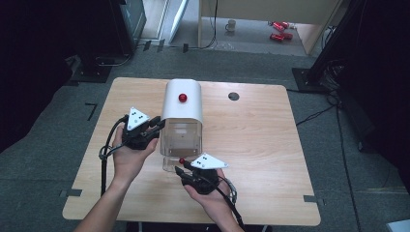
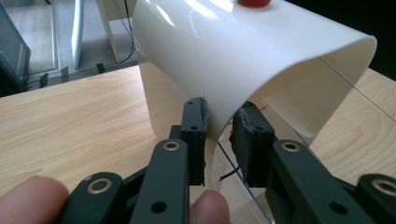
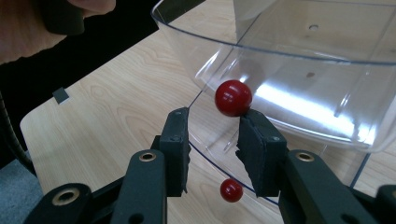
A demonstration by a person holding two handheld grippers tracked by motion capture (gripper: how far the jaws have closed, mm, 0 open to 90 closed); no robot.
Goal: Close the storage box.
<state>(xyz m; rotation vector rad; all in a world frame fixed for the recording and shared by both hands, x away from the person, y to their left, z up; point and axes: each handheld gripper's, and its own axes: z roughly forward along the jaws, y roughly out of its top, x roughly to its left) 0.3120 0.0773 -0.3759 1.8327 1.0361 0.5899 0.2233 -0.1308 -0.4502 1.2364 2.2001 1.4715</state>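
On the wooden counter (image 1: 251, 145) a white curved cover (image 1: 182, 100) is seen standing over a clear plastic drawer (image 1: 180, 140), with a red knob (image 1: 183, 97) set on the cover's top. The drawer is drawn partway out toward the person, its front lying past the cover's open end.

The left tool (image 1: 152, 126) is held at the cover's left side. In the left gripper view the left tool (image 2: 219, 128) is parted only narrowly, one jaw outside the white wall and one inside, and the thin edge of the cover (image 2: 243, 60) is taken between them; whether the pads press it firmly cannot be told. Two fingertips (image 2: 32, 198) are seen at the bottom of that view.

The right tool (image 1: 180, 169) is brought to the drawer's front. In the right gripper view the right tool (image 3: 212, 140) is open, its jaws set apart, and a red ball handle (image 3: 233, 97) on the drawer's clear front (image 3: 299, 70) sits just above and between the tips, touching or nearly touching the right pad. A smaller red reflection (image 3: 231, 190) is seen below it on the clear plastic.

A mug (image 1: 231, 25) and red objects (image 1: 279, 30) lie on the floor beyond.
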